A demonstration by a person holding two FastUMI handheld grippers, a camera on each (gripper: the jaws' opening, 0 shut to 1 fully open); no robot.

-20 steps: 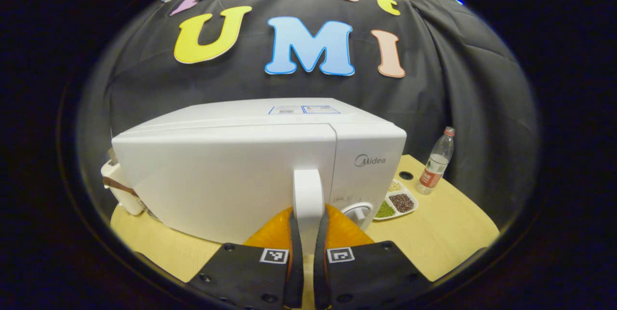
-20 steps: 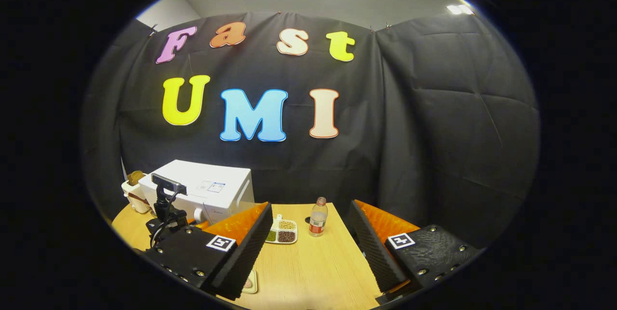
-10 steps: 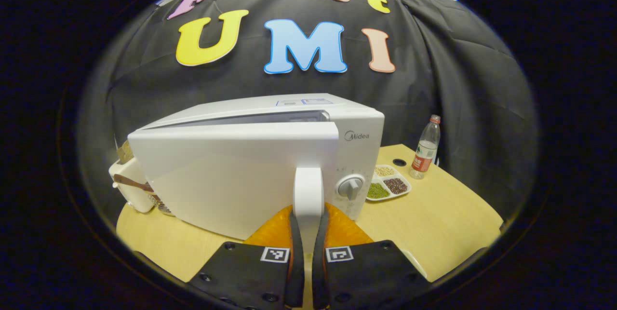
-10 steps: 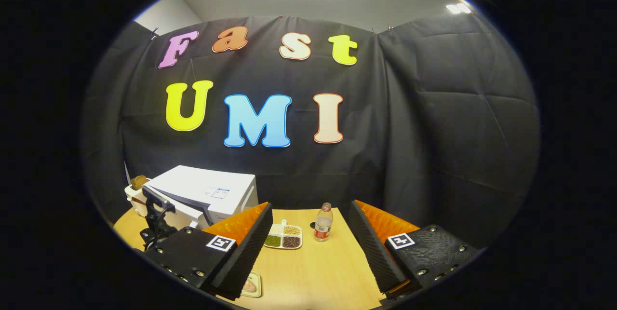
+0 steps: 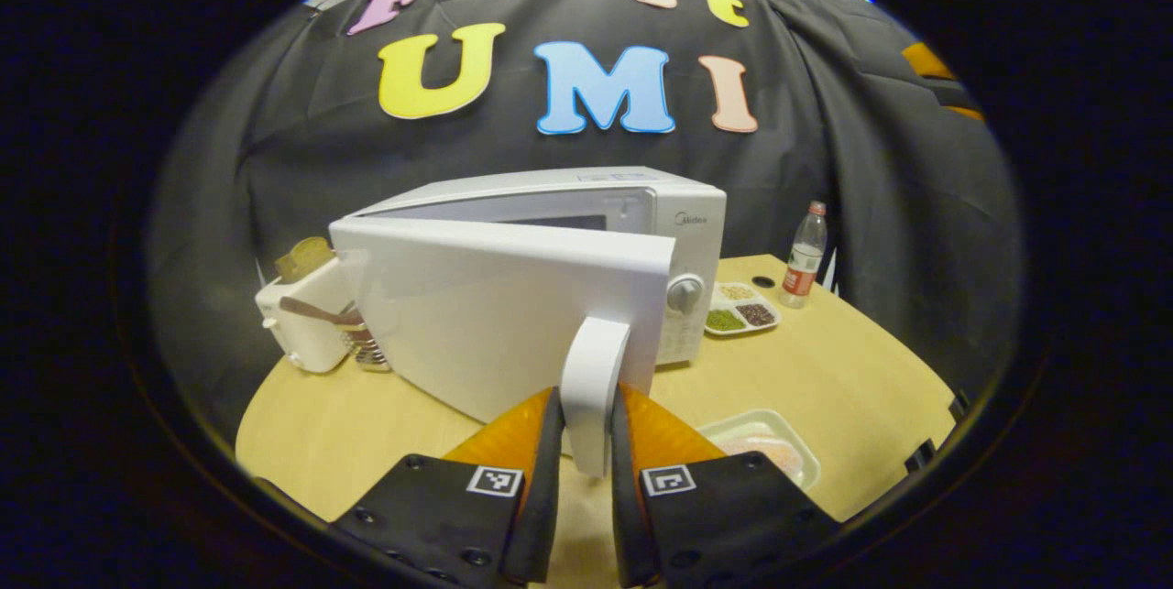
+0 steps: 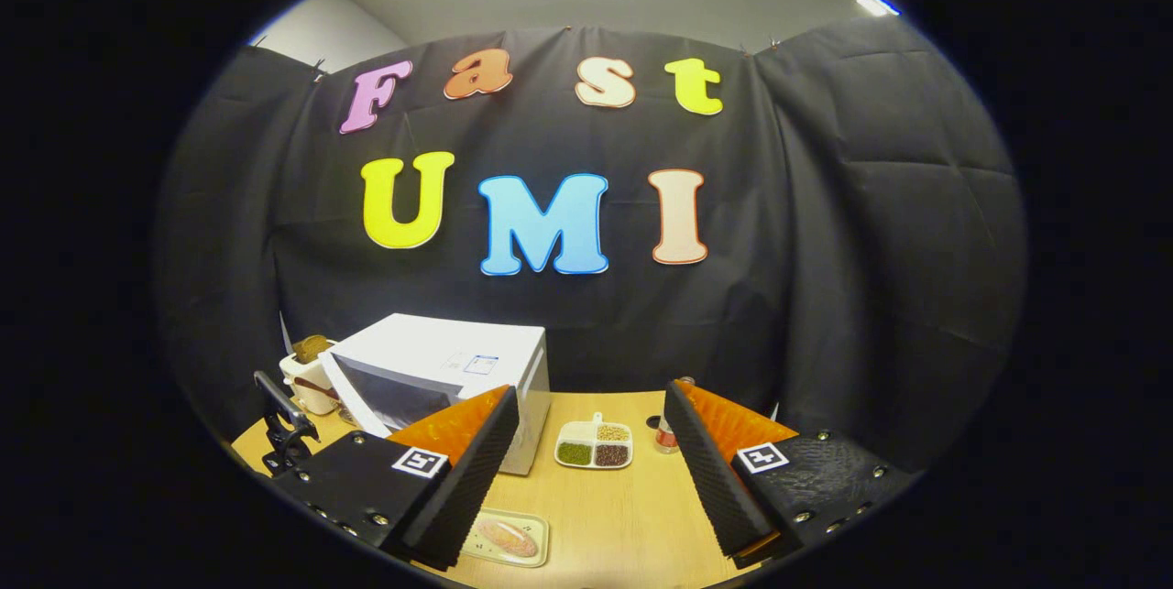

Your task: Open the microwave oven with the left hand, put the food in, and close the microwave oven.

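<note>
A white microwave (image 5: pixel 678 204) (image 6: pixel 476 355) stands on the wooden table (image 5: pixel 852 369). Its door (image 5: pixel 504 314) is swung partly open toward me, and my left gripper (image 5: pixel 586 442) is shut on the door's white vertical handle (image 5: pixel 594 378). In the right gripper view the dark oven cavity (image 6: pixel 385 397) shows behind the door. The food, pinkish pieces in a pale tray (image 5: pixel 770 447) (image 6: pixel 506 536), lies on the table in front of the microwave. My right gripper (image 6: pixel 591 470) hangs open above the table's front, nothing between its fingers. The left gripper's black camera mount (image 6: pixel 279 429) shows at the left.
A divided dish of beans (image 5: pixel 740 310) (image 6: pixel 594 447) and a water bottle (image 5: pixel 804 255) stand right of the microwave. A white toaster (image 5: pixel 307 319) (image 6: pixel 307 378) with bread sits to its left. A small round hole (image 5: pixel 762 281) marks the tabletop.
The microwave door has swung from nearly closed to partly open, pulled by my left gripper moving back. The right gripper has shifted so the food tray and oven cavity came into sight.
</note>
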